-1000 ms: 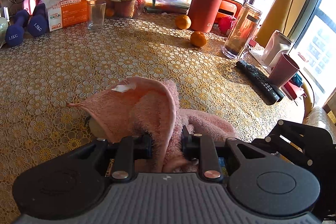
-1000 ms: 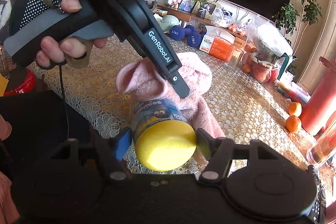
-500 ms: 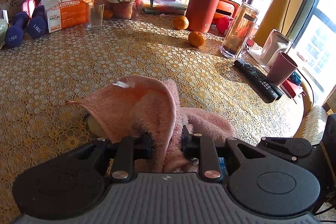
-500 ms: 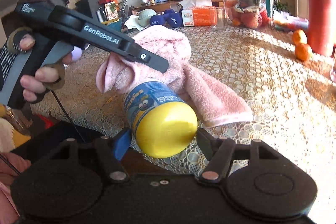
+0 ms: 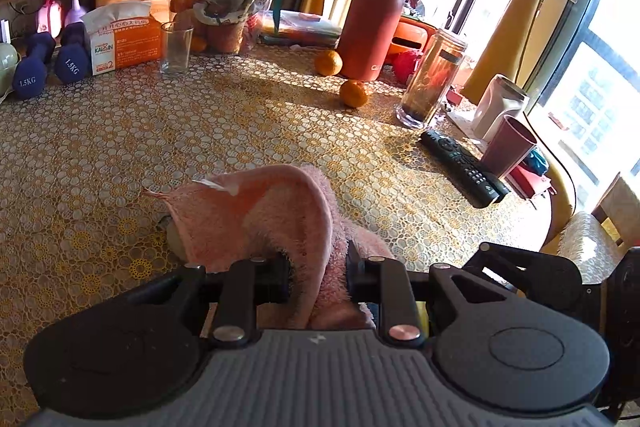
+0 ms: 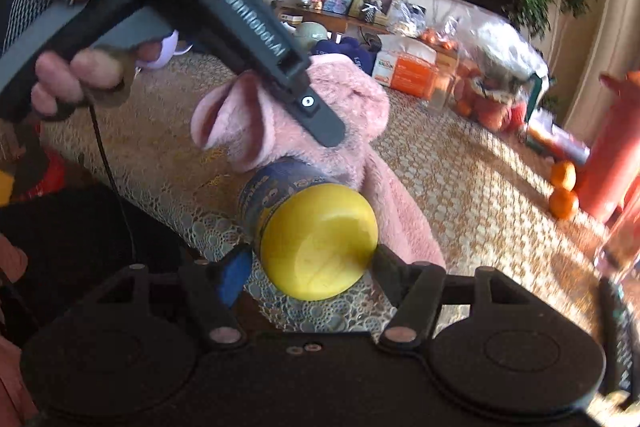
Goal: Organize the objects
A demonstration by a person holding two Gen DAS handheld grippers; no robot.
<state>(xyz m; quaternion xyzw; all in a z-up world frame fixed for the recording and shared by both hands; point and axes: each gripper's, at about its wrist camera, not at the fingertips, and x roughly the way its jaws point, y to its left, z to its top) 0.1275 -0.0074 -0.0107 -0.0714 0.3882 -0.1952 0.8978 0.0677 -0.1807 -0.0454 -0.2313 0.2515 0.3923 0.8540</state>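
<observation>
A pink towel (image 5: 276,219) is pinched between the fingers of my left gripper (image 5: 318,271) and bunched above the lace-covered table (image 5: 200,131). In the right wrist view the towel (image 6: 352,115) hangs under the left gripper (image 6: 320,123). My right gripper (image 6: 316,263) is shut on a blue jar with a yellow lid (image 6: 320,243), held sideways near the table's near edge, its far end against the towel.
At the back stand a red flask (image 5: 372,23), two oranges (image 5: 354,93), a glass jar (image 5: 432,83), an empty glass (image 5: 176,47), an orange tissue box (image 5: 124,39), dumbbells (image 5: 32,67) and a bagged pot (image 5: 224,3). A remote (image 5: 464,167) and maroon cup (image 5: 508,147) lie right.
My right gripper with the jar has swung, so its view turned back to the left toward the TV wall. The left gripper still holds the towel at about the same spot.
</observation>
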